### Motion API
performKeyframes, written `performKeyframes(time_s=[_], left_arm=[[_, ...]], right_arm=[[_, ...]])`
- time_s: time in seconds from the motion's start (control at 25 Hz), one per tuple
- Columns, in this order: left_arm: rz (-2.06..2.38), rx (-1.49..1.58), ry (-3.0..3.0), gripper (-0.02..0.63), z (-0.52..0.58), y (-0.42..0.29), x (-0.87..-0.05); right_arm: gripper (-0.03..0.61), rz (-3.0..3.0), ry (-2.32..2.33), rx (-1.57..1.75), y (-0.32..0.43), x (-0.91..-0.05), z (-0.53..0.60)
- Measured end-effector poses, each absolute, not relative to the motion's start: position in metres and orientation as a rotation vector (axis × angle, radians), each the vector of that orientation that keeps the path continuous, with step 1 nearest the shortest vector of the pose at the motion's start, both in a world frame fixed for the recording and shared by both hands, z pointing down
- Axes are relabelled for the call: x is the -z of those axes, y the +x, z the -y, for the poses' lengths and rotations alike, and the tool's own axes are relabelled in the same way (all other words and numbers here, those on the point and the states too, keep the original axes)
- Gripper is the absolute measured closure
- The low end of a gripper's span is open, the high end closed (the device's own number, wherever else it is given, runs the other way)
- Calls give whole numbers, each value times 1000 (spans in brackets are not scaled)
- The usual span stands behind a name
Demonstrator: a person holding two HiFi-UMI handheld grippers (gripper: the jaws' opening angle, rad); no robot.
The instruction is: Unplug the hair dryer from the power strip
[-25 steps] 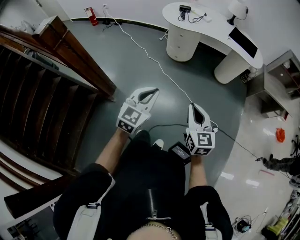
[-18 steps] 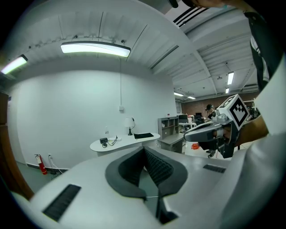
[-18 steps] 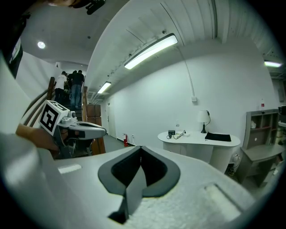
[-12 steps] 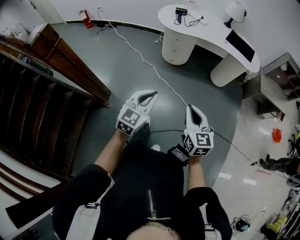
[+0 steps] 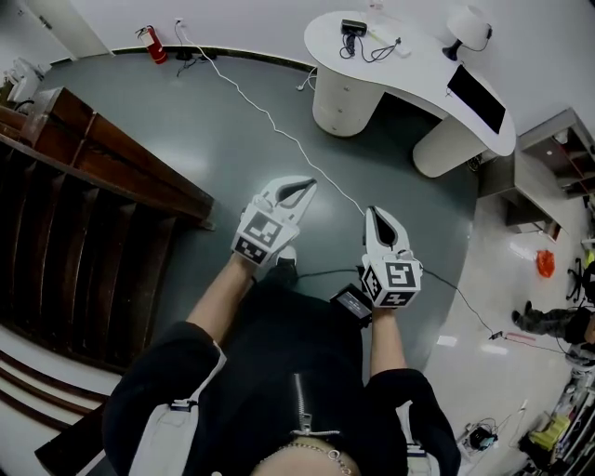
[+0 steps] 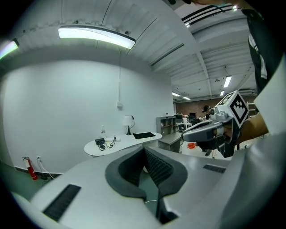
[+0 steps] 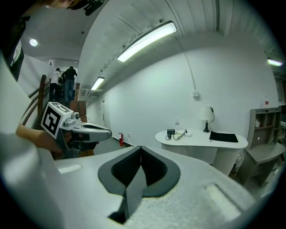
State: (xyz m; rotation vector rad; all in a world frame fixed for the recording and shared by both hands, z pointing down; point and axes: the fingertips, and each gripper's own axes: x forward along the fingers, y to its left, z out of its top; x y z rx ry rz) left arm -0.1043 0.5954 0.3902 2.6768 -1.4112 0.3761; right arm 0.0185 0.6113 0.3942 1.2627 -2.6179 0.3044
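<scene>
A black device [image 5: 353,26] with a dark cord [image 5: 381,46] lies on the far white curved desk [image 5: 409,70], next to a small white strip-like object [image 5: 389,32]; it is too small to make out. The device also shows in the left gripper view [image 6: 100,141] and the right gripper view [image 7: 171,132]. My left gripper [image 5: 310,182] and right gripper [image 5: 373,211] are held side by side above the grey floor, well short of the desk. Both are shut with nothing between the pads. The left gripper view shows the right gripper [image 6: 210,132], and the right gripper view shows the left gripper [image 7: 85,129].
A white cable [image 5: 279,130] runs across the floor from the wall towards the desk. A lamp [image 5: 469,20] and a black pad [image 5: 476,85] sit on the desk. A wooden staircase rail [image 5: 102,158] is left, a grey shelf [image 5: 548,158] right, and a fire extinguisher [image 5: 155,44] by the wall.
The person has walked forward, so the desk and the wall appear nearer. Both grippers have travelled with the person towards the desk, still shut and side by side.
</scene>
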Motion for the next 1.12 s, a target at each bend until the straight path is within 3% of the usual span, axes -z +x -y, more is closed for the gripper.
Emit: performKeyframes(time_s=[0.56, 1.12], left_arm=[[1319, -401, 2701, 602, -523, -163, -405], [1299, -408, 2704, 601, -466, -167, -412]], right_arm=[[575, 2564, 1369, -323, -25, -396, -535], [575, 2574, 1376, -343, -39, -399, -482]])
